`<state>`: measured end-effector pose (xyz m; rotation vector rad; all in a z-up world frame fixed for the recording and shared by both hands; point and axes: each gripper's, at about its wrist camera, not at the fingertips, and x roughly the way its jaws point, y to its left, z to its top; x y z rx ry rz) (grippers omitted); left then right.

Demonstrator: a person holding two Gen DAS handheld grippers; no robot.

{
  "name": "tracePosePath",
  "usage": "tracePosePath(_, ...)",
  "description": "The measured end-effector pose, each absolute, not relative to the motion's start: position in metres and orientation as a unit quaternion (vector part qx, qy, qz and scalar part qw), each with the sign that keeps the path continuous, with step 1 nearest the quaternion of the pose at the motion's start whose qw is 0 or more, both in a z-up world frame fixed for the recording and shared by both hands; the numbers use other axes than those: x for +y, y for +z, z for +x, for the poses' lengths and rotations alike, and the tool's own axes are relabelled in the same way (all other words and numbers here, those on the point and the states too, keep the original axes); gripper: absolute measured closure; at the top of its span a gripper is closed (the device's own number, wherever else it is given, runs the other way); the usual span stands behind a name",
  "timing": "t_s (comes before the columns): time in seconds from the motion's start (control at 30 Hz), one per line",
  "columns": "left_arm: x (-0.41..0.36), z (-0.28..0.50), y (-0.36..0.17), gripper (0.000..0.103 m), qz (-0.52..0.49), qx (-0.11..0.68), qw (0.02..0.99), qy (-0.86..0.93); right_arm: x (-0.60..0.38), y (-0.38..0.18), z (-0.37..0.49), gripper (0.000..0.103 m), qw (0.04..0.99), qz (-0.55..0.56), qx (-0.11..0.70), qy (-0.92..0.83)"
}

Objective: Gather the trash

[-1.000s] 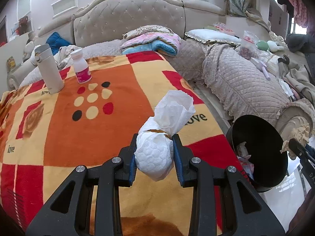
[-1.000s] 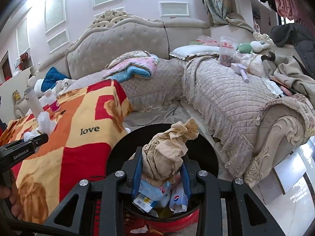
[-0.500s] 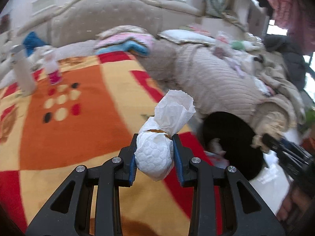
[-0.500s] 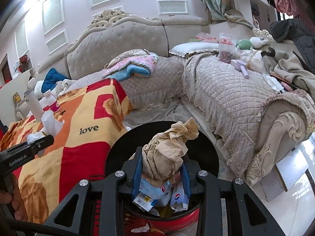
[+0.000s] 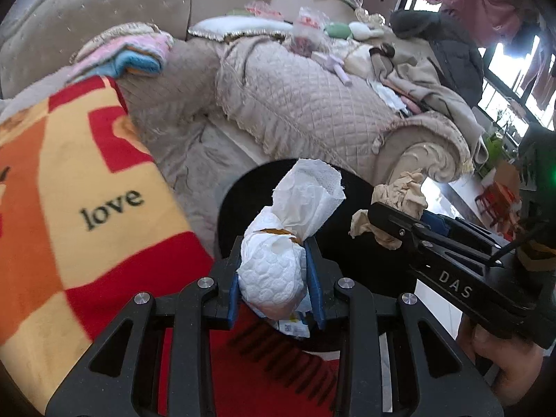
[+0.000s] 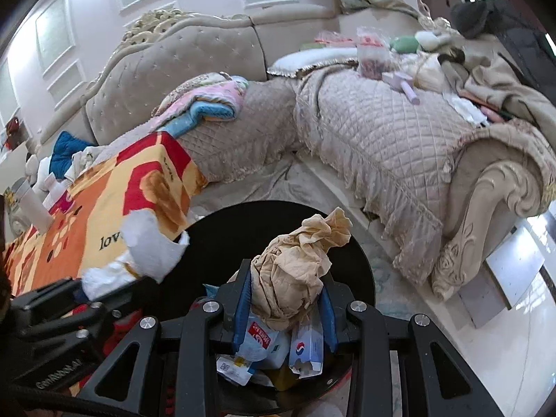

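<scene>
A crumpled white tissue is pinched between the blue pads of the left gripper, its loose end fanning upward. It is held over the near rim of a round black bin, beside the edge of an orange, yellow and red blanket printed with the word "love".

A wad of tan paper is pinched in the right gripper above the open mouth of the same bin. Inside the bin, cartons and wrappers are seen, partly hidden by the gripper and the wad.

The bin's red base is mostly cut off by the gripper frames. A hand is glimpsed at the lower right of the left view, partly hidden by the right gripper's body. A quilted beige sofa, strewn with blurred clutter that cannot be made out, fills the background.
</scene>
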<state>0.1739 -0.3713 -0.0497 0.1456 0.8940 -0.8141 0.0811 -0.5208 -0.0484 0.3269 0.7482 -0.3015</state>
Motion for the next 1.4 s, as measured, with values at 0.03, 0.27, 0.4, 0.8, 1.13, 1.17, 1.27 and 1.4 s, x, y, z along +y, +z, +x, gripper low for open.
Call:
tracePosePath(0.03,-0.373,0.175,-0.050,0.072,0.070,0.420,0.821,-0.381,-0.522,-0.049,0.081,0.070,0.906,0.160,0.363,-0.147)
tracePosePath(0.27,-0.370,0.176,-0.042,0.037,0.050,0.411,0.821,-0.393,-0.527,-0.047,0.082,0.058,0.908,0.177,0.351,-0.148)
tracePosePath(0.4,-0.366,0.177,-0.039,0.037,0.051,0.407,0.828,-0.383,-0.527,-0.048,0.084,0.058,0.906,0.182,0.352,-0.150)
tracePosePath(0.8,-0.341,0.187,-0.029,0.037,0.014,0.395,0.854,-0.338,-0.528,-0.045,0.080,0.031,0.908,0.198,0.338,-0.151)
tracePosePath(1.13,-0.309,0.144,-0.006,0.005,0.054,0.375,0.880,-0.287,-0.492,-0.015,0.035,0.030,0.911,0.166,0.331,-0.181)
tracePosePath(1.17,-0.298,0.135,0.000,0.005,0.052,0.364,0.888,-0.277,-0.483,-0.009,0.027,0.029,0.917,0.153,0.324,-0.176)
tracePosePath(1.27,-0.260,0.104,0.016,0.005,0.047,0.332,0.911,-0.240,-0.457,0.002,0.000,0.025,0.928,0.120,0.311,-0.163)
tracePosePath(1.4,-0.216,0.069,0.024,0.005,0.047,0.311,0.932,-0.182,-0.434,0.011,-0.033,0.022,0.934,0.111,0.309,-0.142)
